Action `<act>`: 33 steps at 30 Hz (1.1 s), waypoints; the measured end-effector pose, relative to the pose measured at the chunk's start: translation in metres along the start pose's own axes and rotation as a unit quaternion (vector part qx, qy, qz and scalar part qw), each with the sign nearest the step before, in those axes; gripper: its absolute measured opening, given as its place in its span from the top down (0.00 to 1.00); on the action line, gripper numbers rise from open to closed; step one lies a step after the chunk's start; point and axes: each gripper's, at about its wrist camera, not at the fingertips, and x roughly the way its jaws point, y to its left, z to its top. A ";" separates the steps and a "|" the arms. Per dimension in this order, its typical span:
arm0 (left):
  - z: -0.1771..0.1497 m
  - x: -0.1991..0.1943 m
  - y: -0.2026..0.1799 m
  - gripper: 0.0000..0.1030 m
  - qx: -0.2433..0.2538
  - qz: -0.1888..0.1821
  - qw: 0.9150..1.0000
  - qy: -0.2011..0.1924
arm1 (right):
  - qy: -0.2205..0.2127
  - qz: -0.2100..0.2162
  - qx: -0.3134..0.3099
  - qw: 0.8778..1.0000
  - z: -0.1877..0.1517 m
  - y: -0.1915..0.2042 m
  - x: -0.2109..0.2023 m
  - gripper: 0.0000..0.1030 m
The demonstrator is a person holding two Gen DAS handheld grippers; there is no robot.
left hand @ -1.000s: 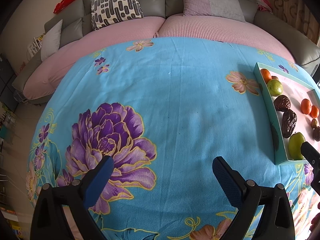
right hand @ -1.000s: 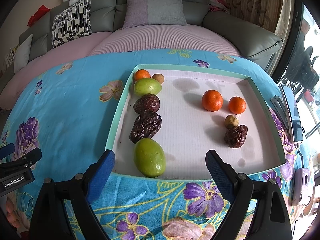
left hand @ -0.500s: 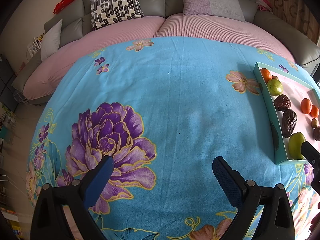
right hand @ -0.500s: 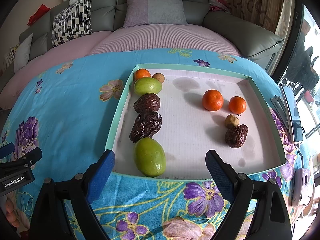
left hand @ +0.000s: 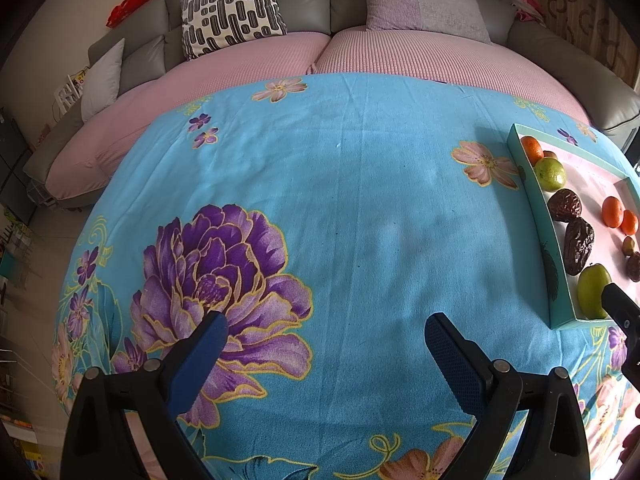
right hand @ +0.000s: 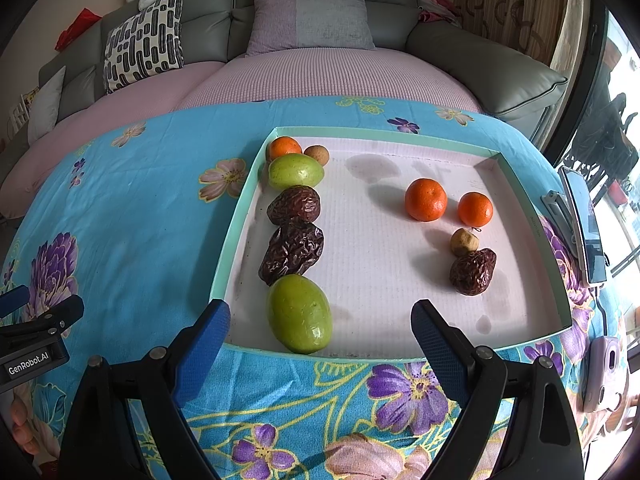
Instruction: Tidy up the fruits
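**One readable label: "GenRobot.AI"**

The right wrist view shows white lettering reading "GenRobot.AI" on the black body of the left claw, at the picture's left edge. Small print on the tray's rim is too tiny to read. Nothing else carries legible text.

Noted: blue floral cloth spread over table. Beyond it, at twelve o'clock, pink-covered grey sofa. Black-and-white patterned cushion at eleven o'clock, lilac cushion centred. Phone on stand at three o'clock; pale instant camera at four o'clock.
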 end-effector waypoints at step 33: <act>0.002 -0.006 0.000 0.03 0.003 0.012 1.000 -0.013 | 0.001 0.000 0.000 1.000 -0.001 0.000 0.001 0.10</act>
